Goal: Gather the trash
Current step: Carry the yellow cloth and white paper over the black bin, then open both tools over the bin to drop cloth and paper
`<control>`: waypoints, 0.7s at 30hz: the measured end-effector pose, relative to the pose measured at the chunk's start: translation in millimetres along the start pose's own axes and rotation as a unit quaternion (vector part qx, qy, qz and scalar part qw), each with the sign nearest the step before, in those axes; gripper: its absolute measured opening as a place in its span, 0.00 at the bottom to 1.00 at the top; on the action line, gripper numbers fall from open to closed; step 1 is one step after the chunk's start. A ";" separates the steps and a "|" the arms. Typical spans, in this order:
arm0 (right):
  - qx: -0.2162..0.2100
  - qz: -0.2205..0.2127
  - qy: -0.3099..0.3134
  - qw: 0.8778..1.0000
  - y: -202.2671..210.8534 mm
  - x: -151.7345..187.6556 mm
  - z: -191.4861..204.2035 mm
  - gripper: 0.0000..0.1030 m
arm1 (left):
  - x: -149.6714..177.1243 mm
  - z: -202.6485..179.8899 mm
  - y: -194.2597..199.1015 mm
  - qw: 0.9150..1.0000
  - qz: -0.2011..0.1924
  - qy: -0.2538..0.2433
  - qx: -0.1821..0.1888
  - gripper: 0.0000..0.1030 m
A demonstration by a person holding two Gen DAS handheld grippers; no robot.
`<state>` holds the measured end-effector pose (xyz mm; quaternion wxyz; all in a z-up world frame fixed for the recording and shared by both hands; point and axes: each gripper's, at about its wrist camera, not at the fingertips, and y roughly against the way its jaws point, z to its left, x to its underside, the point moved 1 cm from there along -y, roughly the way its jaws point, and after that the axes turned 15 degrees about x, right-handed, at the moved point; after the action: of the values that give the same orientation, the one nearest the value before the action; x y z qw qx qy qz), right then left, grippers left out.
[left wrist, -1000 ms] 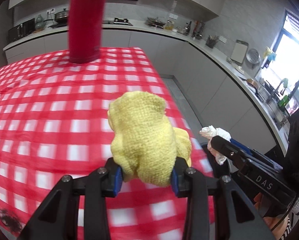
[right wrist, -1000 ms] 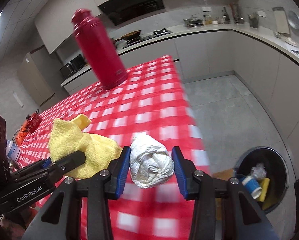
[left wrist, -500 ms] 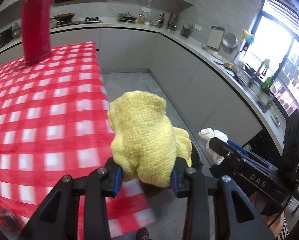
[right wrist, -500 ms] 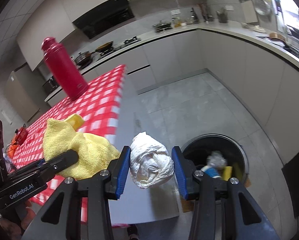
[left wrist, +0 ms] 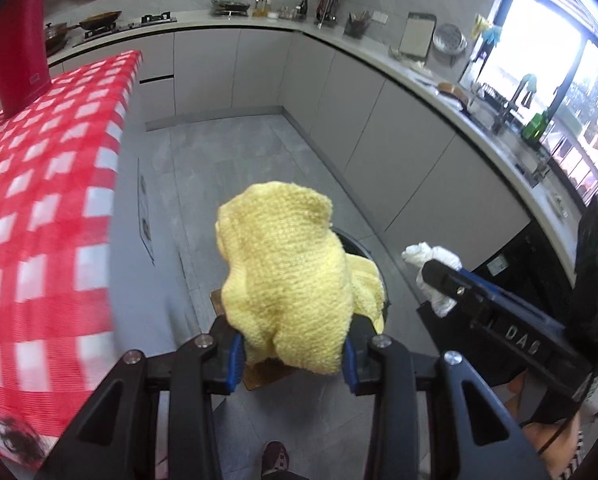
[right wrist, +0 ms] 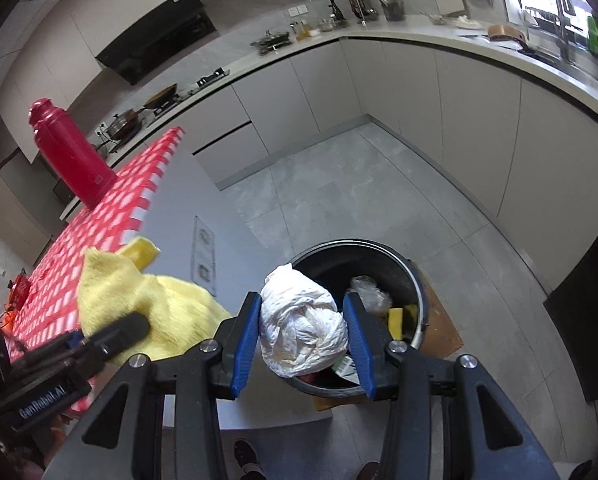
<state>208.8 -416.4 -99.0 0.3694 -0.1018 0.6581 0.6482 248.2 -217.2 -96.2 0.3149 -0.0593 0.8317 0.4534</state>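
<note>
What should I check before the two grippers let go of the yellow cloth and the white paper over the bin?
1. Right gripper grips the white paper: ok.
2. Left gripper grips the yellow cloth: ok.
3. White paper is above the bin opening: ok.
4. Yellow cloth is above the bin: cannot tell; the cloth hides most of it in the left view, and in the right view it sits left of the bin.
5. Bin has room: ok, trash lies low inside.
6. Both grippers are clear of the table: ok.
</note>
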 end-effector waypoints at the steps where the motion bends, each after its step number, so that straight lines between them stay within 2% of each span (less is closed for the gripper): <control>1: 0.000 0.004 -0.002 1.000 -5.5 0.0 -3.6 0.43 | 1.1 -1.8 -5.6 1.000 0.004 -0.002 -0.005 0.38; 10: 0.009 0.041 0.006 0.999 -66.5 -2.0 -17.2 0.43 | 9.0 5.6 -59.6 0.999 0.040 0.001 -0.032 0.39; 14: 0.002 0.058 0.014 0.998 -92.2 -6.7 -17.2 0.44 | 8.6 9.1 -80.6 0.998 0.047 0.011 -0.042 0.44; 16: 0.004 0.060 0.017 0.998 -103.2 -8.4 -18.4 0.48 | 8.1 9.6 -88.9 0.998 0.043 0.007 -0.054 0.50; 17: 0.007 0.060 0.019 0.998 -107.0 -8.9 -19.9 0.59 | 7.9 10.4 -92.5 0.997 0.041 0.005 -0.060 0.57; 18: 0.013 0.055 0.017 0.998 -109.7 -10.7 -22.7 0.64 | 6.9 11.3 -95.7 0.997 0.039 0.006 -0.065 0.61; 21: 0.016 0.044 0.009 0.999 -111.3 -15.9 -32.6 0.64 | 2.1 13.3 -97.9 0.997 0.025 0.014 -0.072 0.68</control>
<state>276.7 -467.7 -179.5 0.3362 -0.0729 0.6752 0.6525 290.4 -263.3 -172.8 0.2871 -0.0674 0.8022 0.5192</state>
